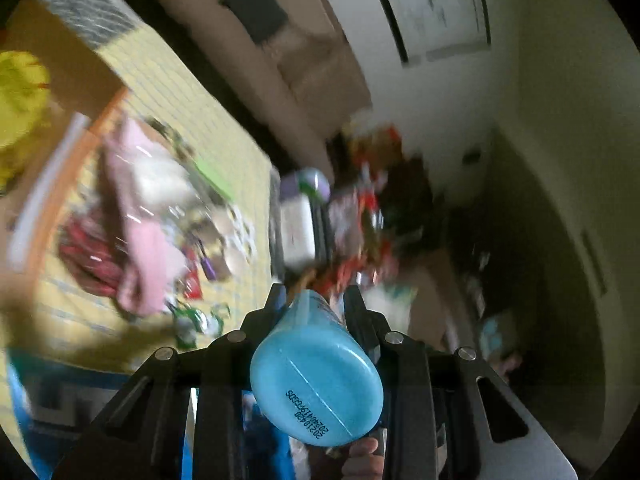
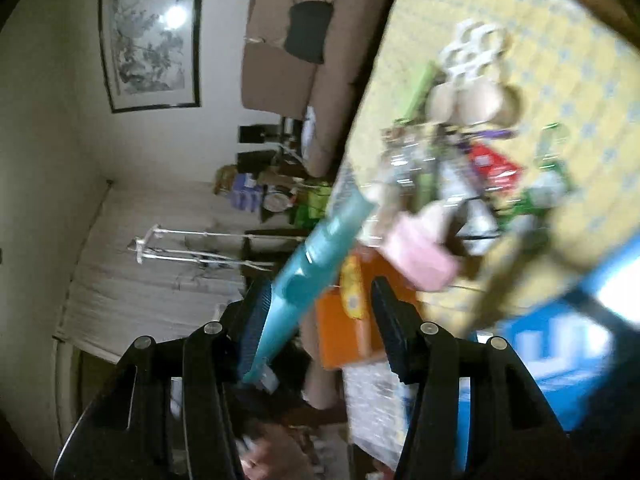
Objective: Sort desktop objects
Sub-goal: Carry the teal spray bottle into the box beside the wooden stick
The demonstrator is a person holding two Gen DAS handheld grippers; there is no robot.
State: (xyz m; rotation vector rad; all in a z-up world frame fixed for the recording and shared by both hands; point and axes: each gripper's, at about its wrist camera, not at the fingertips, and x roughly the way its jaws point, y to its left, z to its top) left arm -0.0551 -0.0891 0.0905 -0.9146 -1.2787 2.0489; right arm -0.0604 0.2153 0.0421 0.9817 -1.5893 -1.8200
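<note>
My left gripper [image 1: 314,300] is shut on a light blue bottle [image 1: 316,376], whose base with a printed date code faces the camera. It is held in the air beside the yellow-clothed table [image 1: 192,120]. My right gripper [image 2: 320,300] is open; a teal tube [image 2: 316,268] leans against its left finger [image 2: 256,320], away from the right finger. A blurred pile of objects lies on the table: a pink item [image 1: 148,232], a red packet [image 1: 88,256], a pink pouch [image 2: 420,256] and a white ring holder [image 2: 472,48].
An orange box [image 2: 352,320] sits below the table edge near my right gripper. A yellow plush [image 1: 20,96] and a cardboard box [image 1: 68,60] are at the table's far end. Cluttered shelves [image 1: 368,208] and a framed painting [image 2: 148,32] stand behind.
</note>
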